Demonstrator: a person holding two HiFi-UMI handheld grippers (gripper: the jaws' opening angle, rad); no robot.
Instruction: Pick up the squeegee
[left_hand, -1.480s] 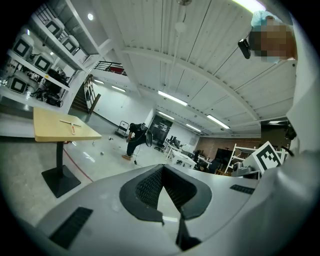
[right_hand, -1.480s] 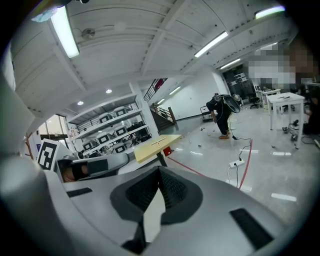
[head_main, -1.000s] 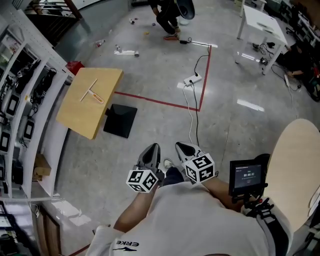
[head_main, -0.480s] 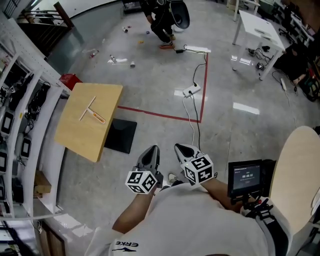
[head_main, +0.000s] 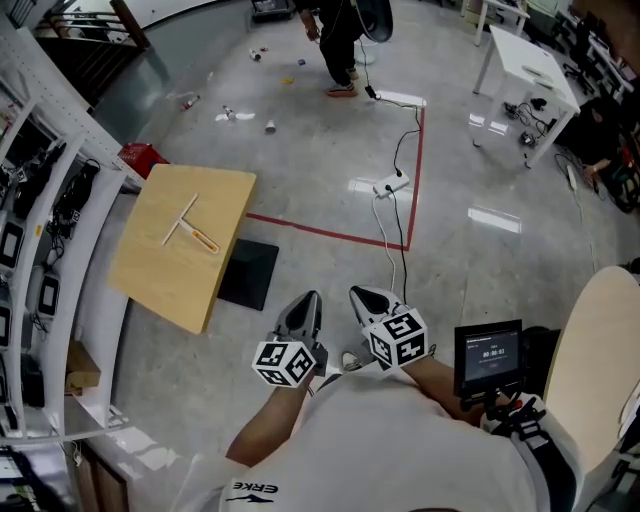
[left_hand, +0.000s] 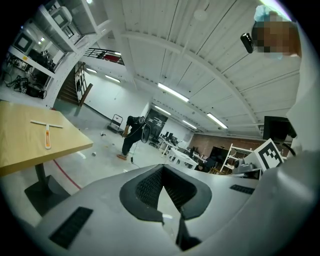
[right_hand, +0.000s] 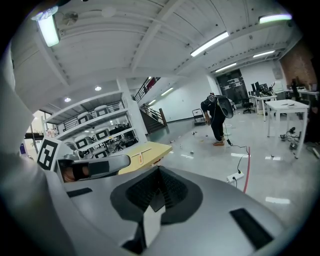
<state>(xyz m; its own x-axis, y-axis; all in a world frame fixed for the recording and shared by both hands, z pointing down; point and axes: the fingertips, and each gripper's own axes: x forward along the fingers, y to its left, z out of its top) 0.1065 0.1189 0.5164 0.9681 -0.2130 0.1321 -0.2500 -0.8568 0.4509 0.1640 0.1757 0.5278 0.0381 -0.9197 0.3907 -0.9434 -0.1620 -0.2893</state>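
The table top looks like pale, matt wood, and its black base plate is dull. The squeegee seems to be pale plastic or wood with an orange grip. The grey floor is polished and glossy and mirrors the lights. The left gripper and right gripper have smooth, matt grey plastic shells and black ribbed pads.
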